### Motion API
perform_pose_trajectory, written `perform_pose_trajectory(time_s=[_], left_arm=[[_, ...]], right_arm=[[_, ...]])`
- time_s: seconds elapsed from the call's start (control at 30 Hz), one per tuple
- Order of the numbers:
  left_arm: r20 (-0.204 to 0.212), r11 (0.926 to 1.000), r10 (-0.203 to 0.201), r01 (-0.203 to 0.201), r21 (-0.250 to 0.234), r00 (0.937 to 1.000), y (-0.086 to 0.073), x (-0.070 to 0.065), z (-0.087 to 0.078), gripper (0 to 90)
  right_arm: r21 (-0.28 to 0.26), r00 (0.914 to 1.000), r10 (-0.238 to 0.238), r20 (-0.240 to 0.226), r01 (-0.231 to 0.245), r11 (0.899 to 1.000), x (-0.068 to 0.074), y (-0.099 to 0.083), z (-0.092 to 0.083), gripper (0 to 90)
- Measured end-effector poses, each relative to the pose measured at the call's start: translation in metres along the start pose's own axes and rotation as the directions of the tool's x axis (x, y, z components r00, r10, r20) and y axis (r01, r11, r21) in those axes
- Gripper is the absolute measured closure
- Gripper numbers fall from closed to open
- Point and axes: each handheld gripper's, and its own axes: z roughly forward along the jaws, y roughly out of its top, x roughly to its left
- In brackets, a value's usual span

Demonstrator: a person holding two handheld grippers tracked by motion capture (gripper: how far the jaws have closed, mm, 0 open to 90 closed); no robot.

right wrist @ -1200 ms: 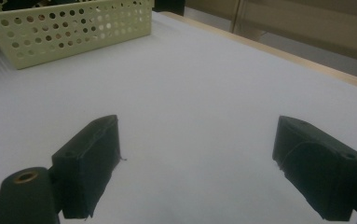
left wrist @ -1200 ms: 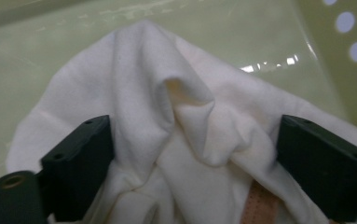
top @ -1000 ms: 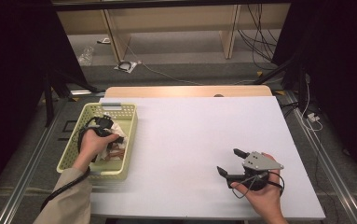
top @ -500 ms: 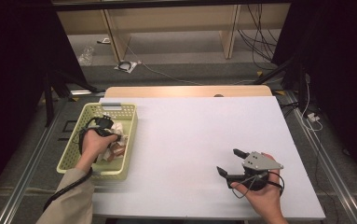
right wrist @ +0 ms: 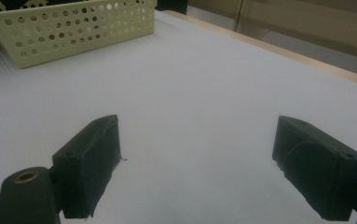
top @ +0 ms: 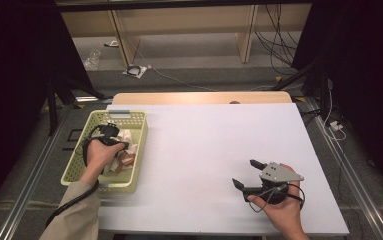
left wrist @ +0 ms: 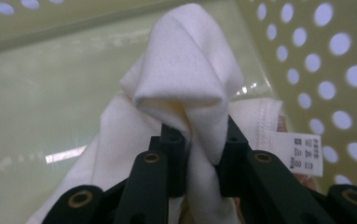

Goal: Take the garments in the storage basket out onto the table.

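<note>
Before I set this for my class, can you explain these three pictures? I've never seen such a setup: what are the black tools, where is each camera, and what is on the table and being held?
A person sits at a white table and holds a hand tool with two black jaws in each hand. One camera looks down from above; one more rides on each tool and looks along its jaws.

From above, a yellow basket stands at the table's left with cloth in it. The left gripper reaches into the basket. Its own camera shows the jaws, which have just been closing, pinched on a fold of white cloth that bears a small label.

The right gripper rests low over the bare table at the right, jaws wide apart, holding nothing. Its camera sees the basket farther off.
</note>
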Motion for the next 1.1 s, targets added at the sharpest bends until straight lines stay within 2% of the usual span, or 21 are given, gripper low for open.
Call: perform_pose_trajectory(time_s=[0.27,0.53,0.6,0.67,0.7,0.8,0.83,0.93,0.97,1.0,1.03,1.1], left_arm=[[0.011,0.9973,0.003,-0.002,-0.074,0.9999,0.002,0.001,-0.013,76.2],[0.017,0.9873,0.021,-0.018,-0.158,0.9997,0.004,0.0,-0.026,76.2],[0.017,0.9807,0.024,-0.02,-0.194,0.9996,0.006,-0.002,-0.032,76.2],[0.017,0.9787,0.024,-0.02,-0.204,0.9996,0.006,-0.002,-0.034,76.2],[0.02,0.9744,0.022,-0.017,-0.224,0.9995,0.007,-0.003,-0.036,76.2],[0.023,0.9677,0.025,-0.018,-0.252,0.9994,0.007,-0.003,-0.04,76.2],[0.024,0.9628,0.033,-0.025,-0.269,0.9992,0.008,-0.003,-0.043,76.1],[0.023,0.9585,0.032,-0.024,-0.284,0.9992,0.009,-0.004,-0.045,76.1],[0.023,0.9528,0.038,-0.029,-0.302,0.999,0.009,-0.004,-0.047,76.1],[0.024,0.9496,0.043,-0.033,-0.312,0.9988,0.009,-0.004,-0.048,76.2],[0.024,0.9496,0.043,-0.033,-0.312,0.9988,0.009,-0.004,-0.048,76.1],[0.03,0.9415,0.035,-0.023,-0.336,0.999,0.01,-0.005,-0.052,76.2]], right_arm=[[-0.001,1.0,-0.002,-0.004,0.002,1.0,0.0,0.0,0.0,16.3],[0.001,1.0,-0.001,-0.005,0.002,1.0,0.0,0.0,0.0,16.3],[-0.003,1.0,-0.002,-0.006,0.002,1.0,0.0,0.0,0.0,16.3],[-0.003,1.0,-0.003,-0.006,0.003,1.0,0.0,0.0,0.0,16.3],[-0.004,1.0,-0.003,-0.007,0.003,1.0,0.0,0.0,0.0,16.3],[-0.006,1.0,-0.004,-0.006,0.004,1.0,0.0,0.0,0.0,16.3],[-0.007,1.0,-0.005,-0.007,0.005,1.0,0.0,0.0,0.0,16.3],[-0.006,1.0,-0.004,-0.008,0.004,1.0,0.0,0.0,0.0,16.4],[-0.01,1.0,-0.005,-0.008,0.005,1.0,0.0,0.0,0.0,16.5],[-0.011,1.0,-0.004,-0.008,0.004,1.0,0.0,0.0,0.0,16.5],[-0.009,1.0,-0.004,-0.007,0.004,1.0,0.0,0.0,0.0,16.5],[-0.013,1.0,-0.003,-0.007,0.003,1.0,0.0,0.0,0.0,16.5]])
